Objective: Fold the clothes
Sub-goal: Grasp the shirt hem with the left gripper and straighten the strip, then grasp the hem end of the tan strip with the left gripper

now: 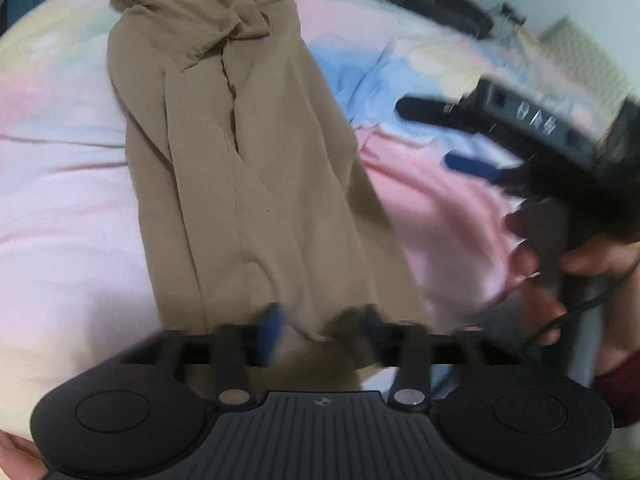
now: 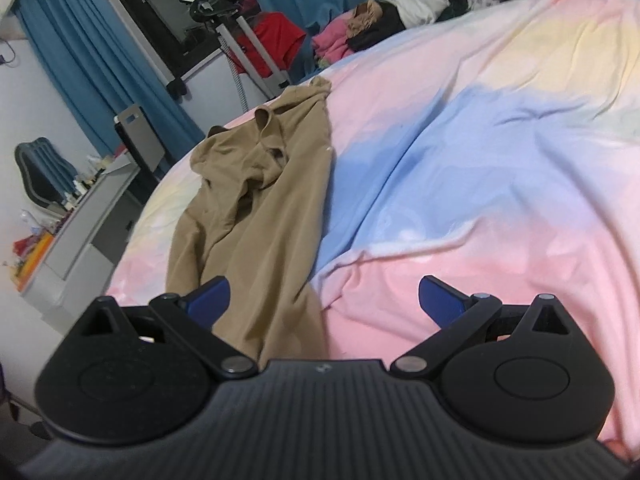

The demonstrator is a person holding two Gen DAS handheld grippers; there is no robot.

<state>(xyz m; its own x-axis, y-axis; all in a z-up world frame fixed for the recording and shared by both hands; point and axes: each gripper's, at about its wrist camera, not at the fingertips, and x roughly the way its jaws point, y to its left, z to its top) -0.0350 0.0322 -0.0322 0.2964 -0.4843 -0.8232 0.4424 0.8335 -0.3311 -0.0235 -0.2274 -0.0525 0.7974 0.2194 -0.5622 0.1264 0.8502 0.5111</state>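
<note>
A tan garment (image 1: 240, 152) lies lengthwise on the pastel bedsheet (image 1: 60, 200), its sleeves folded inward and its bunched end far from me. My left gripper (image 1: 320, 328) is blurred at the garment's near edge, with its fingers apart and the cloth between them. In the right wrist view the same garment (image 2: 260, 200) lies left of centre. My right gripper (image 2: 324, 300) is open and empty above the bed, its left finger (image 2: 208, 300) over the garment's near end. The right gripper (image 1: 460, 136) also shows in the left wrist view, right of the garment.
The pink, blue and yellow bedsheet (image 2: 480, 160) covers the bed. A pile of clothes (image 2: 380, 20) sits at the far edge. Blue curtains (image 2: 100, 60), a desk with clutter (image 2: 80, 208) and an exercise bike (image 2: 240, 40) stand beyond the bed on the left.
</note>
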